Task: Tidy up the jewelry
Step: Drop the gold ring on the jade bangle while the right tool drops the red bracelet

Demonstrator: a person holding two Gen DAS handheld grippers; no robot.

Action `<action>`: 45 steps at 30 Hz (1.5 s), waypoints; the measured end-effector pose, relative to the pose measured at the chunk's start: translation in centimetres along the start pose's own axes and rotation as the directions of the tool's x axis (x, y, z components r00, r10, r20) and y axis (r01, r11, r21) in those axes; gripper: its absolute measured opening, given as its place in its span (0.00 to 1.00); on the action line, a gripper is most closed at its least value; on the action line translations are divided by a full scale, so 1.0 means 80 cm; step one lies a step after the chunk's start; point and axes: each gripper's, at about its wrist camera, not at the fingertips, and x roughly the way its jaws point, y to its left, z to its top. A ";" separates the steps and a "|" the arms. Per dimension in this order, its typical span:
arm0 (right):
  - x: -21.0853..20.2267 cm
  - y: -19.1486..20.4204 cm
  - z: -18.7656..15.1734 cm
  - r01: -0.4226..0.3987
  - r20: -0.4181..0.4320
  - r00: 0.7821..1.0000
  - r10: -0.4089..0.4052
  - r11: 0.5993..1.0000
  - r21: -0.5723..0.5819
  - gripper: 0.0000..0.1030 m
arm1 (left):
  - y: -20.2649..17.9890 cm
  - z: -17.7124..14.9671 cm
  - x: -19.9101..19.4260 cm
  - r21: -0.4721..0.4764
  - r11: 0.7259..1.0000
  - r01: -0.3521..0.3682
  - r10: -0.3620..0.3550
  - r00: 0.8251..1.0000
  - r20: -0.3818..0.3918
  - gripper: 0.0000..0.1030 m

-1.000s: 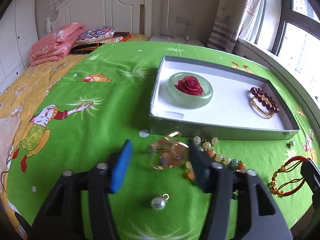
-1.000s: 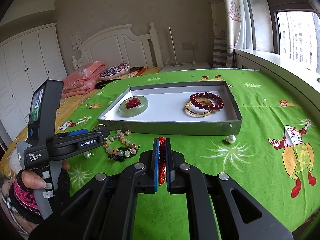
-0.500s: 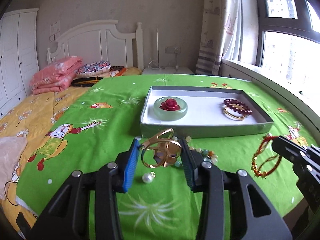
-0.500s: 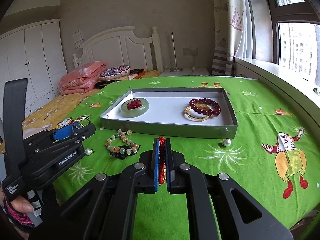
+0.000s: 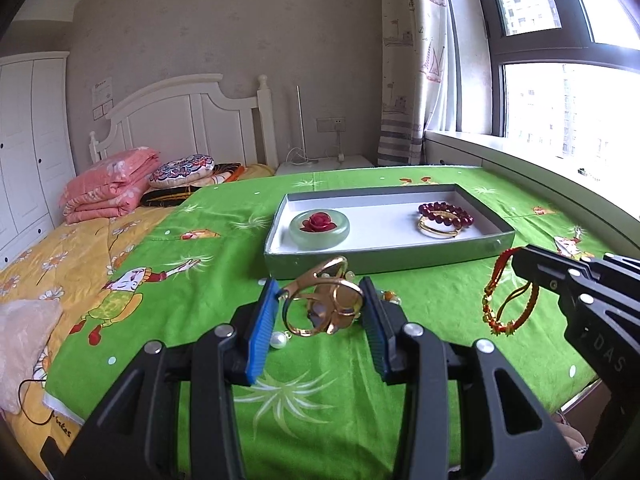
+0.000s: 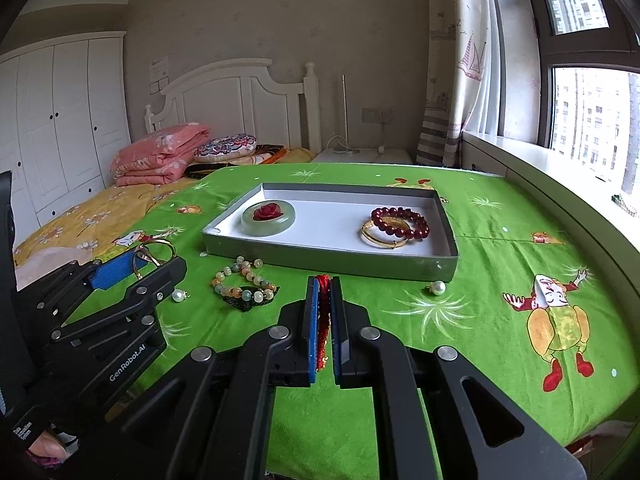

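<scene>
My left gripper (image 5: pixel 319 300) is shut on a rose-gold bangle (image 5: pixel 324 308) and holds it above the green bedspread, just short of the grey tray (image 5: pixel 384 260). In the right wrist view the same left gripper (image 6: pixel 148 264) shows at the left with the bangle (image 6: pixel 154 250). My right gripper (image 6: pixel 323 292) is shut on a red cord bracelet (image 6: pixel 322 320), which hangs from the right gripper (image 5: pixel 532 264) as a loop (image 5: pixel 508 296) in the left wrist view. The tray (image 6: pixel 320 256) holds a jade ring with a red rose (image 6: pixel 268 218), a dark red bead bracelet (image 6: pixel 400 222) and a gold bangle (image 6: pixel 380 238).
A mixed bead bracelet (image 6: pixel 244 284) lies on the bedspread in front of the tray. Two loose pearls (image 6: pixel 178 295) (image 6: pixel 439 288) lie near it. Folded pink quilts (image 6: pixel 160 156) and a headboard stand at the far end. A window ledge (image 6: pixel 540 176) runs along the right.
My left gripper has closed on the rose-gold bangle and lifted it off the bedspread. The right gripper stays shut on the red cord bracelet and has risen a little.
</scene>
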 end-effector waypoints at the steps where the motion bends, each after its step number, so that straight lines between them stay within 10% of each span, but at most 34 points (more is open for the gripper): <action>1: 0.000 0.001 0.000 0.004 0.000 1.000 -0.004 1.000 -0.004 0.07 | 0.001 0.000 -0.002 -0.004 1.000 -0.001 0.002 1.000 0.006 0.39; 15: 0.020 0.003 0.033 0.028 0.016 0.999 -0.028 0.999 -0.029 0.07 | 0.011 0.033 0.022 -0.019 0.999 0.040 -0.040 0.999 -0.019 0.39; 42: 0.213 -0.062 0.132 0.116 -0.124 0.986 -0.114 0.993 0.005 0.08 | -0.002 0.134 0.259 -0.015 0.998 -0.055 0.050 0.973 -0.224 0.39; 45: 0.226 -0.067 0.125 0.135 -0.165 0.977 -0.132 0.991 0.003 0.14 | -0.002 0.131 0.263 -0.007 0.998 -0.068 0.065 0.971 -0.229 0.55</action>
